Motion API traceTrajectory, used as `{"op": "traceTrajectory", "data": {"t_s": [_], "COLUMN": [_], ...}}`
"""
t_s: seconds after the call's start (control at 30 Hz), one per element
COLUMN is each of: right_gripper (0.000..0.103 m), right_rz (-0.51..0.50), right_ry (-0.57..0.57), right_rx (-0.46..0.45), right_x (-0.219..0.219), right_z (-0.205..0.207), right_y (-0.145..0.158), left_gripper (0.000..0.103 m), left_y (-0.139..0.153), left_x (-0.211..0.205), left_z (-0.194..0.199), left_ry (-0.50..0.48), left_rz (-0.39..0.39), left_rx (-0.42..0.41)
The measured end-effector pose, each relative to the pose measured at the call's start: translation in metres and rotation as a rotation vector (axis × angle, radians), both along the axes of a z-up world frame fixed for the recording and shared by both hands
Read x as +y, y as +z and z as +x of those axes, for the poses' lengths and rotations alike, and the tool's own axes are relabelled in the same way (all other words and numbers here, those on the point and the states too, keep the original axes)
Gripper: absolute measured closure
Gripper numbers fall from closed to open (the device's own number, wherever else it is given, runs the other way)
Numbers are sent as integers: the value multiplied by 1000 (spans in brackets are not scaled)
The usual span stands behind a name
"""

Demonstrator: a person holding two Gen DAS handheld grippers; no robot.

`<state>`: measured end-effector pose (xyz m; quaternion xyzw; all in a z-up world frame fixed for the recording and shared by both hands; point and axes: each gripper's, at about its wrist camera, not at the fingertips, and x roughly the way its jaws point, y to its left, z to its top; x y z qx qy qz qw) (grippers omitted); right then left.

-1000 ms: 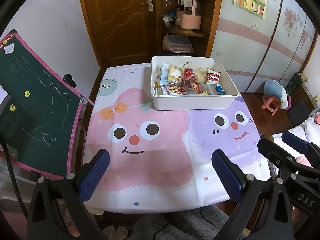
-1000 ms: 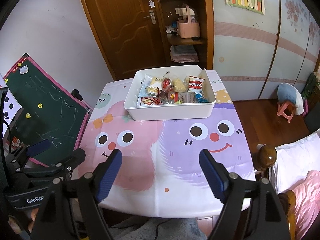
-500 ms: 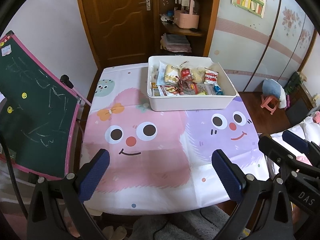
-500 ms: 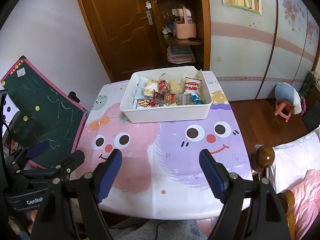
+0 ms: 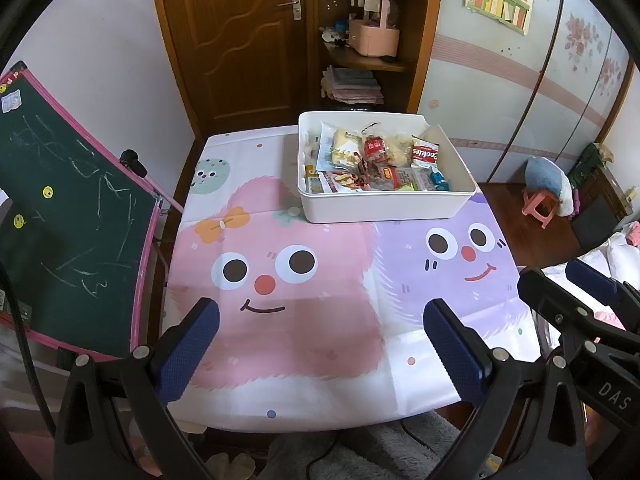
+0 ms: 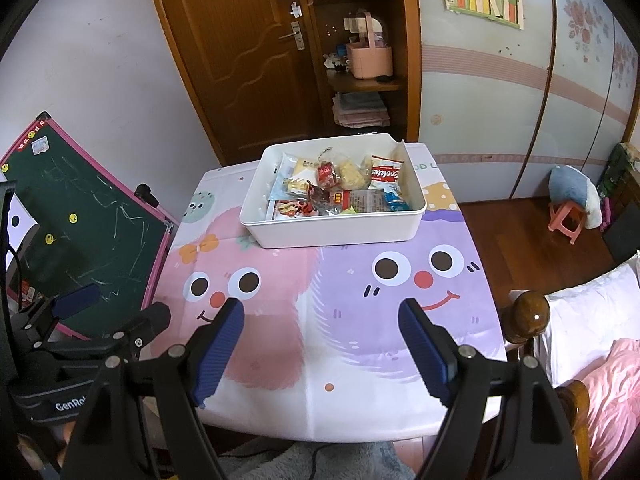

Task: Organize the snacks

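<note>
Nearest to me, my left gripper [image 5: 320, 344] hangs over the near edge of the worktop [image 5: 304, 344] with its jaws spread wide and nothing between them; my right gripper [image 6: 320, 344] hangs the same way, jaws wide apart and bare. Under both lies a cartoon cloth [image 6: 360, 304], a pink smiling face on my left half and a purple one on my right. Farther along the cloth, toward the far edge, stands a white bin [image 5: 384, 206] with upright walls, and all the snacks [image 5: 372, 164] I can see lie heaped inside it: a red-and-white cookie packet [image 6: 386, 174] by its right wall, a pale blue bread wrapper [image 5: 338, 148] toward its left, small red and yellow packs between. Beside the worktop on my left leans a green chalkboard [image 5: 76, 216] in a pink frame. Beyond the bin are a brown wooden door [image 6: 236, 56] and a corner shelf [image 6: 364, 84] holding a pink basket [image 6: 368, 60] and folded cloths, and a pink stool [image 6: 564, 220] stands on the floor at right.
</note>
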<state>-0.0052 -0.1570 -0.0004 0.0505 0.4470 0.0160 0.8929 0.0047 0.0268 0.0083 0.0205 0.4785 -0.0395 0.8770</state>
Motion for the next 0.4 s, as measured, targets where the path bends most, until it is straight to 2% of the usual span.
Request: {"op": "traceTrajectory", "data": {"t_s": [0.4], "right_gripper": [23], "right_rz": [-1], "right_ry": [-1], "right_rx": [11], "right_x": [4], "right_z": [4], "right_y": [0], "left_gripper": [1], "left_y": [0], "left_x": [7], "left_z": [0], "left_ry": [0], "left_rz": [2], "left_rx": [8]}}
